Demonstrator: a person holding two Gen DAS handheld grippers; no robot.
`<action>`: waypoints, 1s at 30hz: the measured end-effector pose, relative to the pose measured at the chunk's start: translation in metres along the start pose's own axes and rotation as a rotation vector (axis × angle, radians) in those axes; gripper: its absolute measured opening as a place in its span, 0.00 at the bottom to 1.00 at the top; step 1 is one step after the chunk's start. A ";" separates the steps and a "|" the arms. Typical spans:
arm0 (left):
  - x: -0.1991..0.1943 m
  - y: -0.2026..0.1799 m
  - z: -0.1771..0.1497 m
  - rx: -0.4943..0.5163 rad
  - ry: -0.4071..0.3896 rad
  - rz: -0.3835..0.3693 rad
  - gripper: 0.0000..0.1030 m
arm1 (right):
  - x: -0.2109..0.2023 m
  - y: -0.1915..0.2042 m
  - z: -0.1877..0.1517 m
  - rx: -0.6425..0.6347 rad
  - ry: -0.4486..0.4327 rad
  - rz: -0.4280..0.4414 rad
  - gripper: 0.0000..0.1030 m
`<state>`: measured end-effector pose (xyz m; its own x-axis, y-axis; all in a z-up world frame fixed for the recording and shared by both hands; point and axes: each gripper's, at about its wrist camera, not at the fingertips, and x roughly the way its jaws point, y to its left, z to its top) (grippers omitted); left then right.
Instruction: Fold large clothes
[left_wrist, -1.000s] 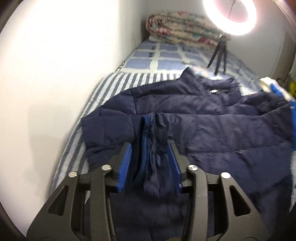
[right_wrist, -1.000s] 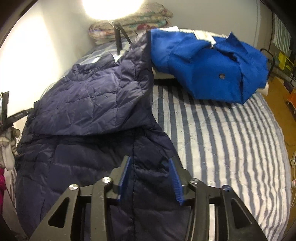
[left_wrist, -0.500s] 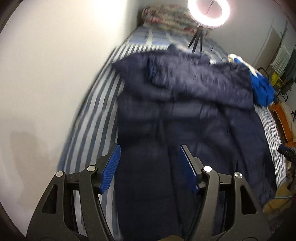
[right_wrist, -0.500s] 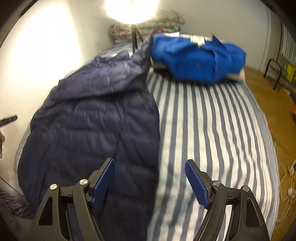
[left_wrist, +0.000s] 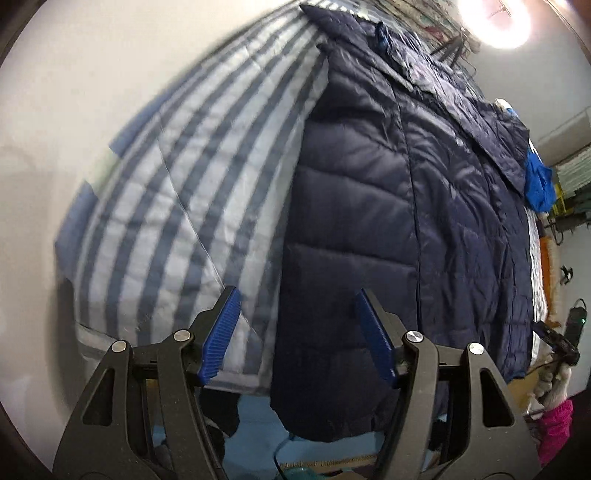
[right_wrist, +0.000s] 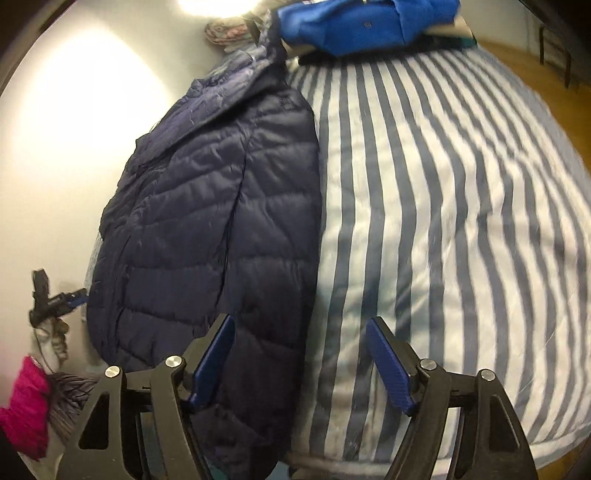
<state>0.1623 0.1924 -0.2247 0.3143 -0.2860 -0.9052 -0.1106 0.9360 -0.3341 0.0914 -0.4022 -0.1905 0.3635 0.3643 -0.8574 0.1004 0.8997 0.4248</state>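
A navy quilted puffer jacket (left_wrist: 399, 206) lies lengthwise on the striped bed, sleeves folded in, its hem hanging over the near edge. My left gripper (left_wrist: 297, 334) is open and empty, low at the bed's near edge over the jacket's left hem corner. The jacket also shows in the right wrist view (right_wrist: 218, 229). My right gripper (right_wrist: 301, 363) is open and empty, straddling the jacket's right edge near the hem.
The blue-and-white striped bed cover (right_wrist: 443, 192) fills the right. A bright blue garment (right_wrist: 362, 26) lies at the far end, also in the left view (left_wrist: 537, 181). A ring light (left_wrist: 495, 18) and a folded floral quilt (right_wrist: 225, 31) stand far back. A white wall (left_wrist: 74, 74) runs on the left.
Both grippers let go of the jacket, opened, and pulled back down to its hem at the bed's near edge. The jacket now lies with its sleeves folded in.
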 end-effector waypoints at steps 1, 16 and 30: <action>0.001 0.000 -0.002 0.009 0.002 -0.003 0.65 | 0.002 0.002 -0.003 -0.001 0.012 0.009 0.71; -0.014 -0.024 -0.025 0.086 -0.006 -0.109 0.04 | 0.020 0.038 -0.023 -0.068 0.129 0.168 0.11; -0.080 -0.057 0.039 0.118 -0.202 -0.188 0.03 | -0.042 0.090 0.045 -0.070 -0.180 0.268 0.05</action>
<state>0.1802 0.1696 -0.1232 0.5017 -0.4212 -0.7555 0.0739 0.8911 -0.4478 0.1265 -0.3474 -0.1034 0.5272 0.5476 -0.6498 -0.0824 0.7940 0.6024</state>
